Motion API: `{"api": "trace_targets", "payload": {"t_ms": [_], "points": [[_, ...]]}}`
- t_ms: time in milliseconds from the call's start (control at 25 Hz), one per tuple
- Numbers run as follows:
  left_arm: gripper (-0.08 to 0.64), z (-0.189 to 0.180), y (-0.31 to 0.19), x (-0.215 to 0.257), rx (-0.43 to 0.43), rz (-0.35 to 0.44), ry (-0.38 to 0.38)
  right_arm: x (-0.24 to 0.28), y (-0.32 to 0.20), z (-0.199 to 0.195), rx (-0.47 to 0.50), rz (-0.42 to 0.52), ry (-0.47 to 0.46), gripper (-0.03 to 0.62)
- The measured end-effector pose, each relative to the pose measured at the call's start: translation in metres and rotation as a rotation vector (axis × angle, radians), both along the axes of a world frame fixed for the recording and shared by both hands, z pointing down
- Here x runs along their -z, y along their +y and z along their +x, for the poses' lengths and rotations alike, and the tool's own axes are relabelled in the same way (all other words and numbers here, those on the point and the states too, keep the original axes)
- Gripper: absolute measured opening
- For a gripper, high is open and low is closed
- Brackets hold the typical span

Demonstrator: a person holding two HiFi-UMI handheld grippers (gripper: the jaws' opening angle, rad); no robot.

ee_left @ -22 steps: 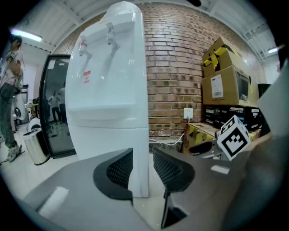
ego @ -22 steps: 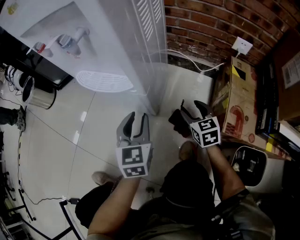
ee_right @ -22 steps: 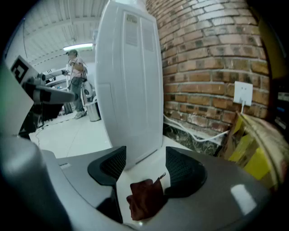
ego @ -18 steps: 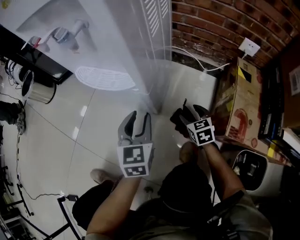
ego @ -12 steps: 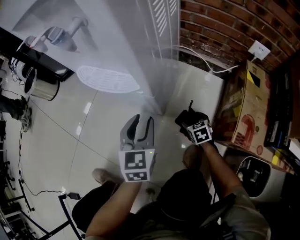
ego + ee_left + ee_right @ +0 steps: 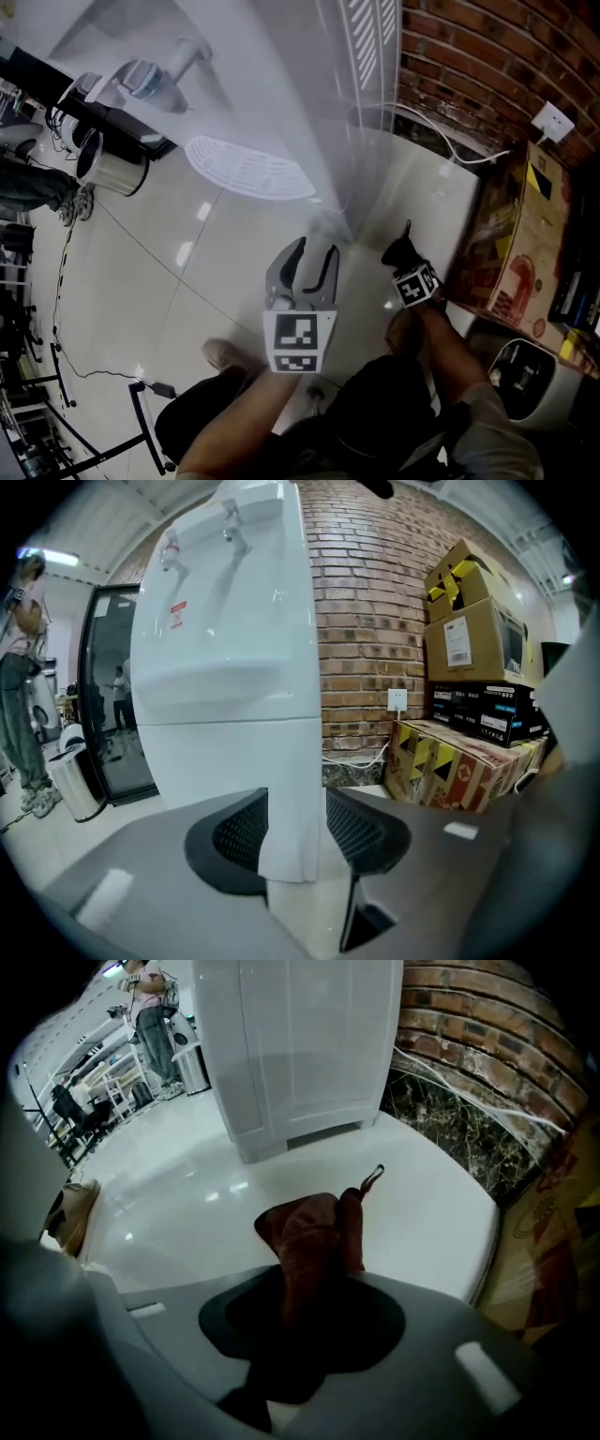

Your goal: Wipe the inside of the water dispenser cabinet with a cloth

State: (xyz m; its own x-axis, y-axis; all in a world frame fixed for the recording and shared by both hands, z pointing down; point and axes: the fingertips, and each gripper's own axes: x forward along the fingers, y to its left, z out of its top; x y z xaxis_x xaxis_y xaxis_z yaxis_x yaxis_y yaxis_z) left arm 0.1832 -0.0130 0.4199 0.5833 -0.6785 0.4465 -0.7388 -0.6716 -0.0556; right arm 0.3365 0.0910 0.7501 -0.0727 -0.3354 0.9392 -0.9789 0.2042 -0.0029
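My left gripper (image 6: pixel 314 255) sits at the centre of the head view, its jaws partly apart with nothing between them. Right of centre, my right gripper (image 6: pixel 405 258) points steeply at the pale floor (image 6: pixel 187 281), its jaws clamped on a bunched brown cloth (image 6: pixel 309 1237). The white water dispenser (image 6: pixel 272 84) fills the upper middle, apart from both grippers.
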Motion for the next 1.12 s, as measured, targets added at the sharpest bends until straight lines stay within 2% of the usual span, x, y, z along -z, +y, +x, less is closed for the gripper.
{"api": "trace_targets", "payload": {"t_ms": [80, 200, 320, 400, 560, 840, 1120], "points": [[0.186, 0.002, -0.006, 0.004, 0.012, 0.0, 0.013, 0.017, -0.006, 0.004, -0.014, 0.034, -0.017, 0.118], [0.241, 0.008, -0.015, 0.008, 0.029, -0.006, 0.032, 0.068, -0.026, 0.013, -0.059, 0.174, -0.064, 0.115], [0.304, 0.007, -0.021, 0.009, 0.061, -0.007, 0.022, 0.137, -0.041, 0.008, -0.087, 0.329, -0.131, 0.115], [0.32, 0.009, -0.024, 0.01, 0.076, 0.009, 0.023, 0.187, -0.046, 0.011, -0.107, 0.434, -0.166, 0.115], [0.366, 0.028, -0.037, 0.013, 0.116, 0.023, 0.073, 0.284, -0.056, 0.032, -0.122, 0.623, -0.185, 0.117], [0.385, 0.027, -0.058, 0.017, 0.17, 0.018, 0.072, 0.373, -0.044, 0.022, -0.103, 0.768, -0.233, 0.118], [0.402, 0.01, -0.049, 0.019, 0.076, 0.009, 0.071, 0.441, -0.044, -0.012, -0.018, 0.861, -0.264, 0.119]]}}
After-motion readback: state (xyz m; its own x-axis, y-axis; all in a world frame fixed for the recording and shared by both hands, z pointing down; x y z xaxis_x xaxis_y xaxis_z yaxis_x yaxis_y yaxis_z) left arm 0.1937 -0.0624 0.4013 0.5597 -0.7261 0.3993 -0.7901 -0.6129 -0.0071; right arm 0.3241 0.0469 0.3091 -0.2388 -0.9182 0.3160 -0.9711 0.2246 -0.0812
